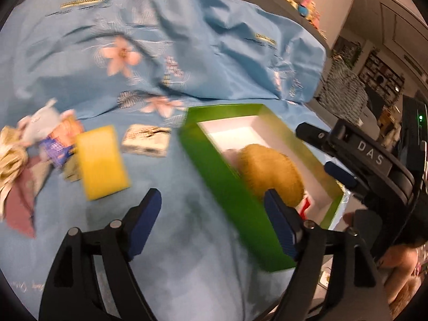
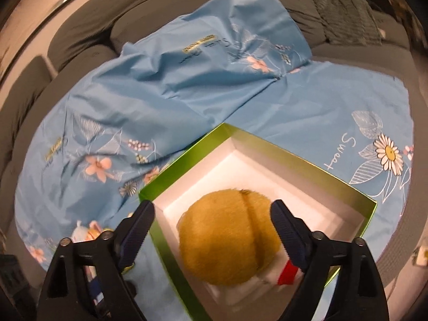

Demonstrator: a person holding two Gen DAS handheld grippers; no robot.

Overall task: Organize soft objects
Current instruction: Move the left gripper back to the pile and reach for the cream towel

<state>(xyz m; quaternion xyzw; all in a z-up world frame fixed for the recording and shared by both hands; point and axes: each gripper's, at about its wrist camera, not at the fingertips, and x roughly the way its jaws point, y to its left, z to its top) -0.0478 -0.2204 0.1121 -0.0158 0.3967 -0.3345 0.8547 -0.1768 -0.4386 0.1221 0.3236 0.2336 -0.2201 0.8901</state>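
Both tongs, left [image 1: 212,223] and right [image 2: 212,230], are hanging released over the sheet [image 2: 307,112], green box [image 2: 171,176] with plush ball [image 2: 227,238] sitting between sponge [image 1: 103,161] and sofa edge.

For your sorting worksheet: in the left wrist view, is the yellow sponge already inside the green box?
No, the yellow sponge lies on the blue sheet, left of the green box.

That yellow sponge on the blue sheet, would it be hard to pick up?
Probably easy: the yellow sponge looks like a thick foam block, so likely light and squashy. Its flat rectangular shape shouldn't roll. The open left claw looks wide enough to span it.
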